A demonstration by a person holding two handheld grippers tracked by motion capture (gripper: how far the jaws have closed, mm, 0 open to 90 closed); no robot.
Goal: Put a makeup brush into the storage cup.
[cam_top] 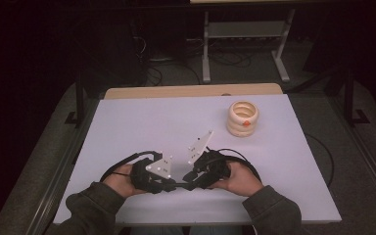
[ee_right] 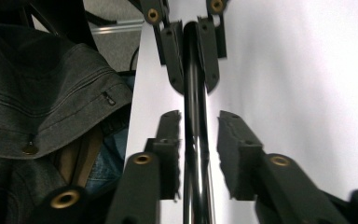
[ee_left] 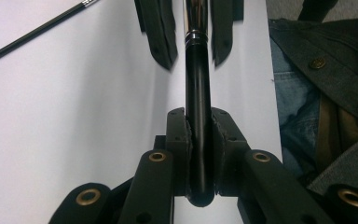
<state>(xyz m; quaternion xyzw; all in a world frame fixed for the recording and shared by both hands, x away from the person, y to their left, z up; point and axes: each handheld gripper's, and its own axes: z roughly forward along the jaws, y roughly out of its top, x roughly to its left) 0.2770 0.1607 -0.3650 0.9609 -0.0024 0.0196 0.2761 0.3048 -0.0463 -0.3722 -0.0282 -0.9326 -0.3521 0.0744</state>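
Brush handle, a slim glossy black rod with a chrome ferrule [ee_left: 198, 88], is what all this seems to be about. It sits low over the white table [cam_top: 142, 122], near the person's edge, stretched between the 2 tools.

Left gripper [ee_left: 199, 140] is clenched on the rounded black end of the rod; its pads press both sides with no gap. Right gripper [ee_right: 195, 135] is released: its jaws stand apart on either side of the chrome stretch, not touching it, with the rod running straight up the middle. In the high view both hands are close together, with the tools nose to nose.

A 2nd thin black stick with a silver band [ee_left: 37, 30] lies loose on the table, well apart from the action. A stack of cream-coloured wooden rings with an orange bit [cam_top: 243, 118] stands farther back on the right.

My guess is this is a hand-over. To do it well, keep the left grip steady and level, close the right jaws squarely on the rod without twisting it, and only loosen the left once the right has it firmly. Chrome looks slippery, so a grip on the black part might hold better, and closing off-centre could kick the rod sideways.
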